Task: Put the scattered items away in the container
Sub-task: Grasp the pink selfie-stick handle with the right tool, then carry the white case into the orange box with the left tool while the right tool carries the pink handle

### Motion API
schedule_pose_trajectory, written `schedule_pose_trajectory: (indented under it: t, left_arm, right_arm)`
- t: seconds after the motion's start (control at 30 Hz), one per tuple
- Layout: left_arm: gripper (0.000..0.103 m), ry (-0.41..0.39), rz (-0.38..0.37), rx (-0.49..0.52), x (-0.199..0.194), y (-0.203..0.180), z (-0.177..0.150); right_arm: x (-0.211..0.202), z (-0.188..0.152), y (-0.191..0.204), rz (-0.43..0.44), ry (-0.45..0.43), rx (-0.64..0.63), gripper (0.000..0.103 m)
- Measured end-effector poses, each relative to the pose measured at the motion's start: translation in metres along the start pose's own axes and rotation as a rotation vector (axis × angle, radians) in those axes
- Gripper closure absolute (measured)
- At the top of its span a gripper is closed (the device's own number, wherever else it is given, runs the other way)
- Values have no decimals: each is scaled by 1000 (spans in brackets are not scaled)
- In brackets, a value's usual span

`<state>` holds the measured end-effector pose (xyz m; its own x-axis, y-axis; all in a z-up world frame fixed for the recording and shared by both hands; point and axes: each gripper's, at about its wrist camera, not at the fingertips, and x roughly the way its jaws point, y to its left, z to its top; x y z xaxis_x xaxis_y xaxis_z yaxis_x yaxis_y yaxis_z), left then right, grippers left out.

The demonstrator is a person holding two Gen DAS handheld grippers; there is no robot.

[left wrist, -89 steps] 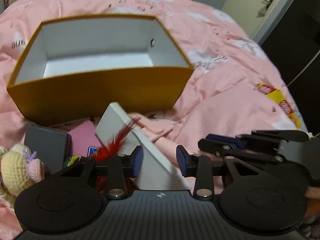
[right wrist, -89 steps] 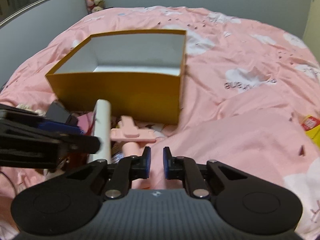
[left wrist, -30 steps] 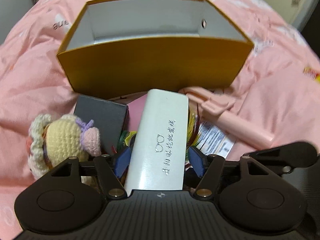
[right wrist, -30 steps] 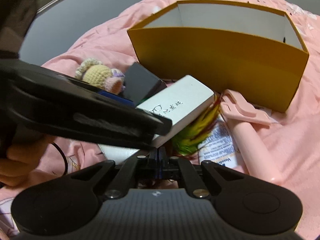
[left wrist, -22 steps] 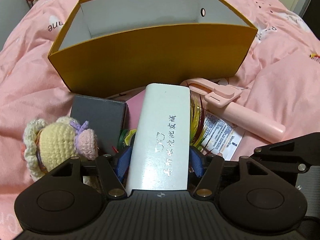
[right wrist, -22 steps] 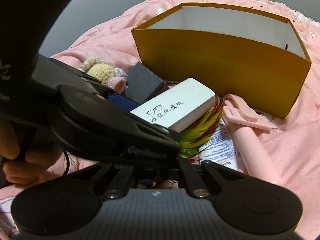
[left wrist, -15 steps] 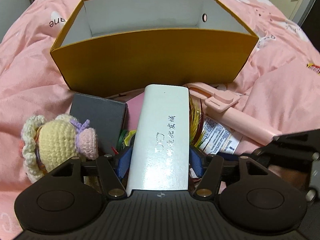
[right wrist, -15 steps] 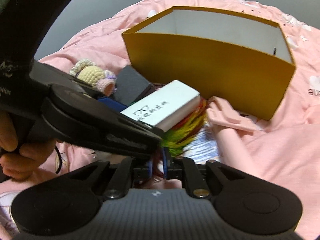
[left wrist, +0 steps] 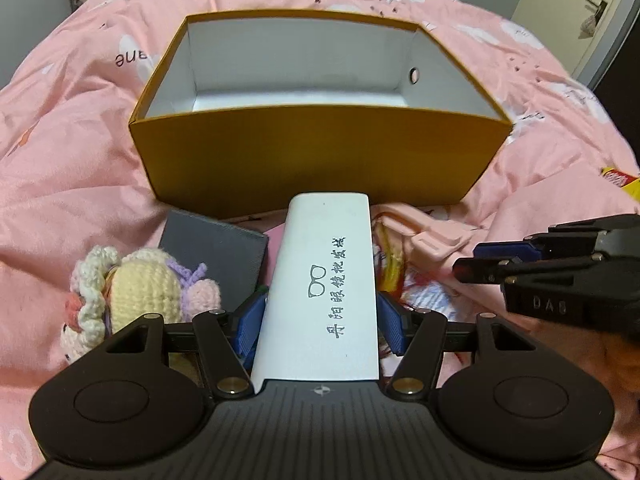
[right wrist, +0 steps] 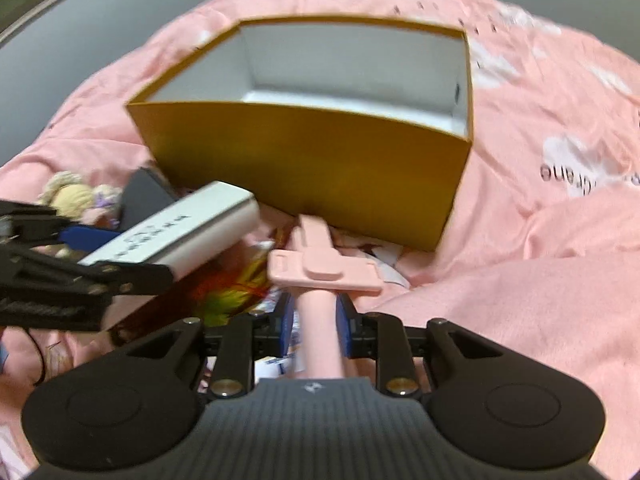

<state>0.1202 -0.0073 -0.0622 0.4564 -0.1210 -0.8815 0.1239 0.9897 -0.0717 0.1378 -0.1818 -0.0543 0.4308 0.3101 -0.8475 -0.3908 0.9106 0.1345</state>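
While my left gripper (left wrist: 320,322) clamps the white glasses case (left wrist: 324,292), only the right wrist view shows my right gripper (right wrist: 313,326) gripping the pink selfie stick (right wrist: 320,276) before the yellow box (right wrist: 312,172).

The white case (left wrist: 324,288), centre of the left wrist view, carries a glasses icon and a line of Chinese characters. "DAS" is embossed on the black claw (left wrist: 548,304) at right. The pink bedspread (left wrist: 80,128), upper left, shows the inverted letters "ane".

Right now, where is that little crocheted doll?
In the left wrist view the crocheted doll lies low on the left, on the pink bedding, beside the dark grey box and in front of the yellow container.
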Motion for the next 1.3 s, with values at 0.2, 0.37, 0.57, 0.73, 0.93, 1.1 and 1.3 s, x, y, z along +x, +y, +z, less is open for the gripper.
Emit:
schedule_pose_trajectory:
  t: [0.2,0.37,0.57,0.73,0.93,1.1,1.3]
  left_arm:
    - [33,35,2,5,11,4,2]
    - [33,32,-12,5,19,5,6]
    - [34,29,-47,-13,24,9,6]
    - [34,10,-86,-43,11,16,3]
    - [34,-51,-107,-64,-13,18,2]
    - [34,-108,-117,-73,-34,17,3]
    - [34,-162,-118,-80,-54,15,7]
  right_arm:
    - [26,3,-13,65,83,60,70]
    - [37,7,-18,105,89,102,70]
    - [35,6,-12,115,75,78,73]
    - [21,5,-7,106,46,84,74]
    - [-7,0,-2,104,-14,93,74]
    - [-35,-2,4,93,-69,95,74]
    - [-59,3,22,113,-132,61,74]
